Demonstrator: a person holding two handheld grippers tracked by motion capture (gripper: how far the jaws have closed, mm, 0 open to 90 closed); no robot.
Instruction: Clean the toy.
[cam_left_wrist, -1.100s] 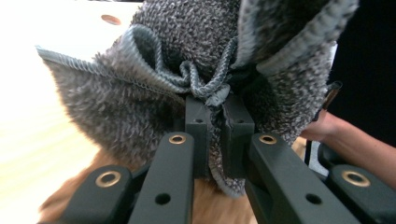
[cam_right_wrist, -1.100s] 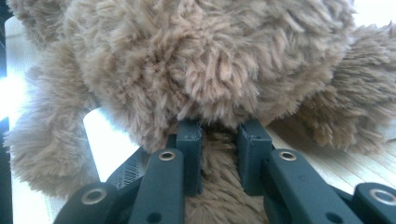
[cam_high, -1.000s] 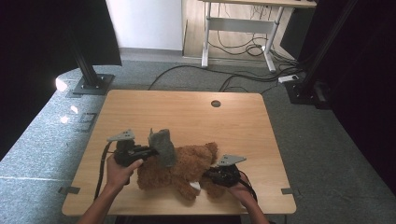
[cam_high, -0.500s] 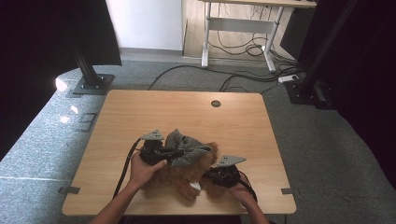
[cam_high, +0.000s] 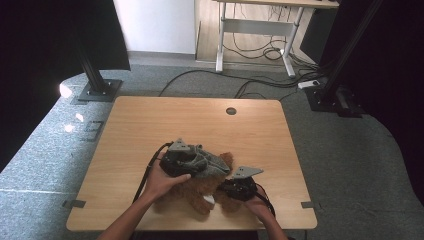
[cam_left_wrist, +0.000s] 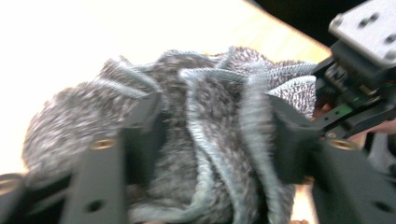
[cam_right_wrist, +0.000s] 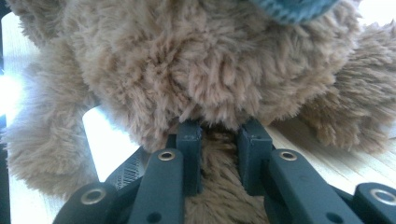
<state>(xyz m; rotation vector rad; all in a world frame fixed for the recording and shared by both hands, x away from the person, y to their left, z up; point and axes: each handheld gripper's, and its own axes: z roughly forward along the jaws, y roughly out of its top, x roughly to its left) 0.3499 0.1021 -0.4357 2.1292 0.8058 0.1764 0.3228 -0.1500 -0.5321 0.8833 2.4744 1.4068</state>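
Partly hidden under grey cloth (cam_high: 207, 164), teddy (cam_high: 200, 192) stays pinched by right claw (cam_right_wrist: 219, 140); left claw (cam_left_wrist: 215, 135) just opened.

wooden table (cam_high: 150, 125), teddy bear (cam_high: 200, 192) on it

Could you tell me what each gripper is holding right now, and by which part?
The right gripper is shut on a limb of the teddy bear. The left gripper has just been opening; the grey cloth bunches between its jaws, no longer clearly clamped.

One teddy bear (cam_high: 200, 192); one grey cloth (cam_high: 205, 162) — two grippers (cam_high: 181, 159); one table (cam_high: 150, 125)
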